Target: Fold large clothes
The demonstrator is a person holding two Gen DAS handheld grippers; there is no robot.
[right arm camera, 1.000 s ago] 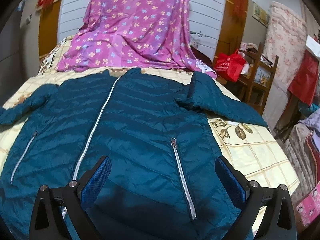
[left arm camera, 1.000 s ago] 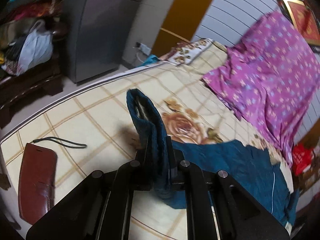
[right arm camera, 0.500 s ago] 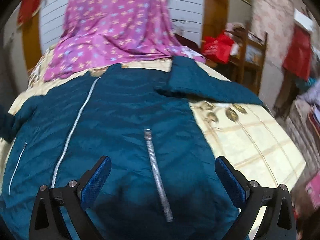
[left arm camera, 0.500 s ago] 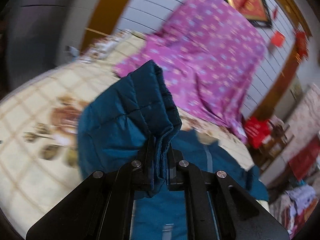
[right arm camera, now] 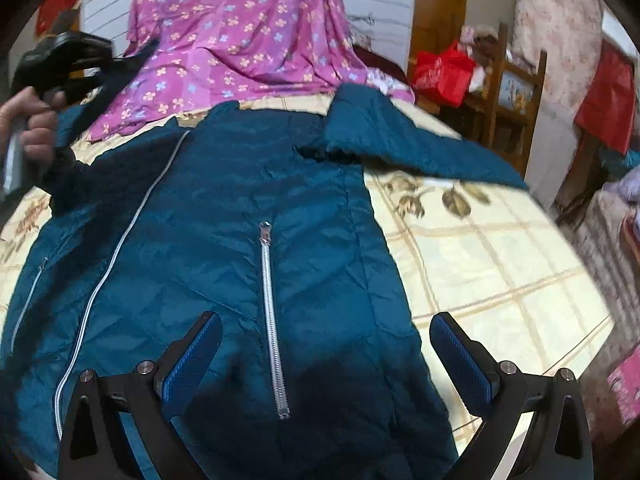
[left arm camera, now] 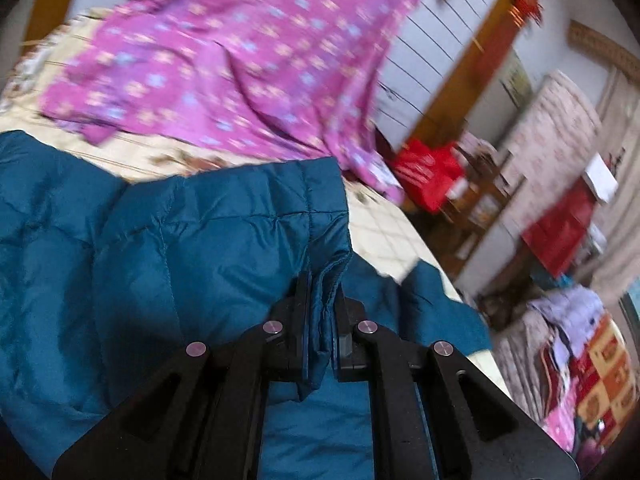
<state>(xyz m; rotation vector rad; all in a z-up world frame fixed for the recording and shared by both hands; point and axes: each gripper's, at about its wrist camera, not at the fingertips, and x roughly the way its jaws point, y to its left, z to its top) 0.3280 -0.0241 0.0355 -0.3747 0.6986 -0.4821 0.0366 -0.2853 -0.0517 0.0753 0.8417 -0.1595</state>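
A teal quilted jacket (right arm camera: 248, 216) lies front up on the bed, with a silver centre zipper (right arm camera: 120, 248) and a pocket zipper (right arm camera: 270, 304). My left gripper (left arm camera: 322, 300) is shut on the cuff of the jacket's left sleeve (left arm camera: 224, 232) and holds it lifted over the jacket body. In the right wrist view the left gripper (right arm camera: 72, 60) shows at the upper left, in a hand. My right gripper (right arm camera: 326, 344) is open and empty above the jacket's lower hem. The other sleeve (right arm camera: 408, 148) lies spread to the right.
The bed has a cream floral sheet (right arm camera: 492, 264). A purple flowered cloth (right arm camera: 240, 36) drapes over the head end. A red bag (right arm camera: 442, 70) and a wooden chair (right arm camera: 516, 92) stand to the right. Piled fabrics (left arm camera: 568, 320) lie beside the bed.
My left gripper has swung the held sleeve up and rightward, over the jacket body. My right gripper has shifted right along the hem and stays open.
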